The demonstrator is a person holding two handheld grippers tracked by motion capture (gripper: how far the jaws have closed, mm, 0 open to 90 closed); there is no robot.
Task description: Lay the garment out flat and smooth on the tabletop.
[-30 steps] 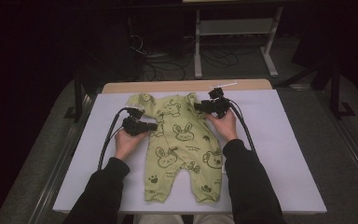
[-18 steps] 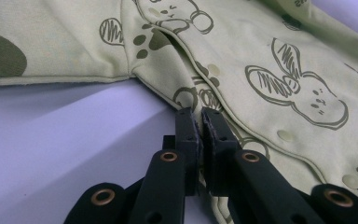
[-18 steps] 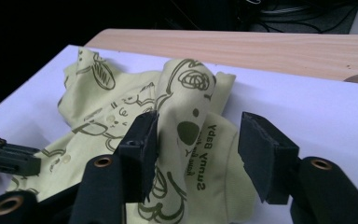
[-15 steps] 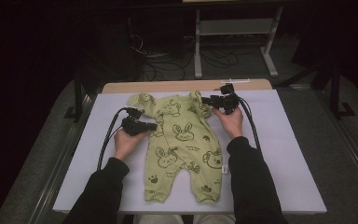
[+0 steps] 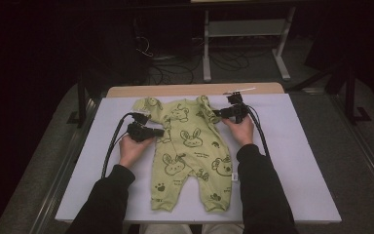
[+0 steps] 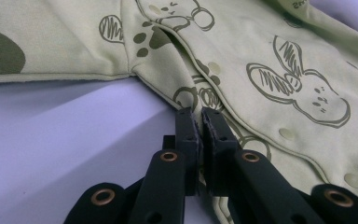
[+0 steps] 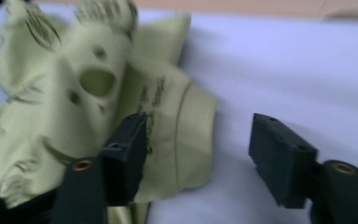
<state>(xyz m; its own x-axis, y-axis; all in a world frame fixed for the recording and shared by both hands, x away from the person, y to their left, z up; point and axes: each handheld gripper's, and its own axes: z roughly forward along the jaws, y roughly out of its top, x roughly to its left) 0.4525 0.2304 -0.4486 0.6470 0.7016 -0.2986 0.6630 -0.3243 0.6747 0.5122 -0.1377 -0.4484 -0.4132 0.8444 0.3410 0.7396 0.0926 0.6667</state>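
High view first, from the near edge outward: a pale green baby romper (image 5: 187, 151) printed with bunnies and bears lies face up on the lavender desk (image 5: 302, 165), its two legs pointing toward the person and its neck toward the far edge. The body and legs look spread flat already; my reading is that the smoothing-out is well along, and what remains is the upper part — the short sleeves are not yet laid out tidily, and any folding has not begun.

Both forearms in dark sleeves reach in from the near edge, each hand low and wrapped around its tool from below. The left hand-held gripper (image 5: 159, 131) points across at the garment's left side seam, near the armpit; in the left gripper view (image 6: 199, 122) its jaws are clenched on the fabric edge there, pinning it.

Farther out, the right hand-held gripper (image 5: 216, 112) sits at the right sleeve (image 7: 186, 135). Its jaws have just been opening and now stand released, one over the ribbed cuff and one on bare desk, nothing pressed between them.
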